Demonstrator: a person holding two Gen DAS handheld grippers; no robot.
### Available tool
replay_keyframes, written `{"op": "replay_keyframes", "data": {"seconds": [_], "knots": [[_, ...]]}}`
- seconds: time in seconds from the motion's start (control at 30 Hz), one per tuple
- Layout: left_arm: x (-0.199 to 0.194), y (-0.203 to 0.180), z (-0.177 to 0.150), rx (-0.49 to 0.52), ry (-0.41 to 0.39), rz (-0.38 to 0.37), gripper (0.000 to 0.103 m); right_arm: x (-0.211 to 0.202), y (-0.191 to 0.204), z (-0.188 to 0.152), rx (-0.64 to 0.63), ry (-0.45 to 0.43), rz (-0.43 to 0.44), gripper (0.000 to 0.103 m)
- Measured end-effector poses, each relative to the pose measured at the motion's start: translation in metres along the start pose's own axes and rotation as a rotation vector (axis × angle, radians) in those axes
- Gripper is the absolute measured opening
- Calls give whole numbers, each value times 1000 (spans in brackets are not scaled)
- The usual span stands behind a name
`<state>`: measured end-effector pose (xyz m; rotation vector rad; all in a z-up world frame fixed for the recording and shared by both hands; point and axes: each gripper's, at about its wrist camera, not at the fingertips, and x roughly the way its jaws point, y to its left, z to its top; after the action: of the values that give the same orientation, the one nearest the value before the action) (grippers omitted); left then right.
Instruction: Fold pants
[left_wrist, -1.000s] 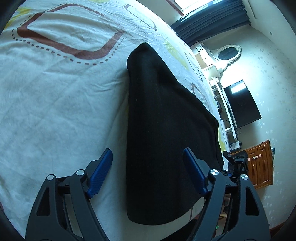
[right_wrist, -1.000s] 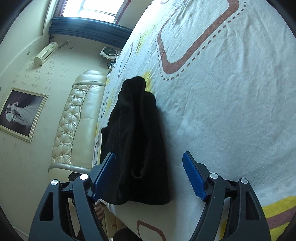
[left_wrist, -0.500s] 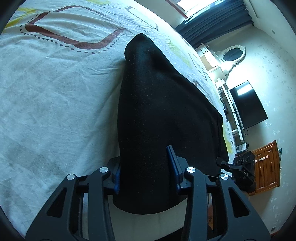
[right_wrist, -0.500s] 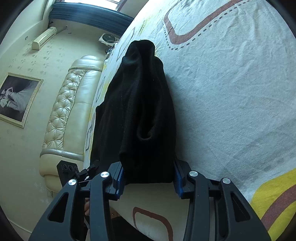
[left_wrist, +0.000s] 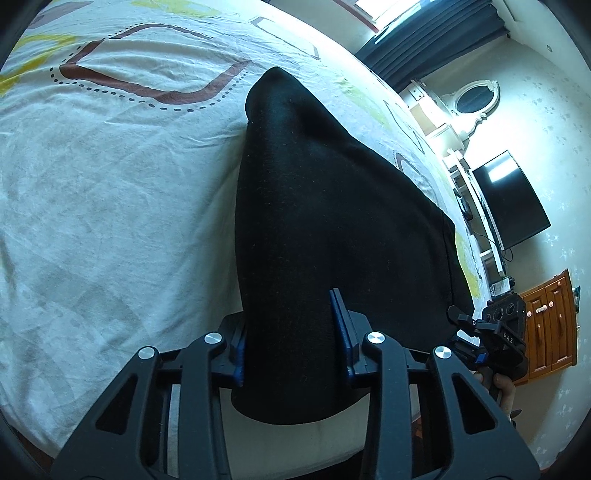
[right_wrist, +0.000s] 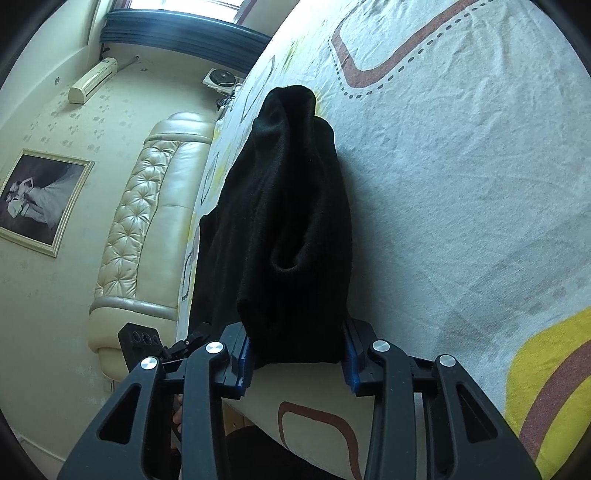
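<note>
Left wrist: L gripper (left_wrist: 291, 336) angled down, jaws pinching black pants (left_wrist: 332, 221).

Left tongs (left_wrist: 291, 339) and right tongs (right_wrist: 297, 360), both freshly clamped.

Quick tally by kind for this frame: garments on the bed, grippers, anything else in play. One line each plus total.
Black pants: 1, lying on the bed sheet
Grippers: 2, left gripper and right gripper, each with jaws just closed onto the near edge of the pants
Bed sheet: 1
Total: 4
</note>
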<state>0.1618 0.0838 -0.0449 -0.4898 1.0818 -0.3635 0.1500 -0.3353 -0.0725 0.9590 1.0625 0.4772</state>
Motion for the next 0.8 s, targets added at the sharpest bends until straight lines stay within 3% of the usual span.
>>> {"op": "replay_keyframes", "data": {"seconds": [0.8], "knots": [[-4, 6, -1, 13, 19, -14, 36, 8, 15, -12, 3, 14, -22, 38]]}}
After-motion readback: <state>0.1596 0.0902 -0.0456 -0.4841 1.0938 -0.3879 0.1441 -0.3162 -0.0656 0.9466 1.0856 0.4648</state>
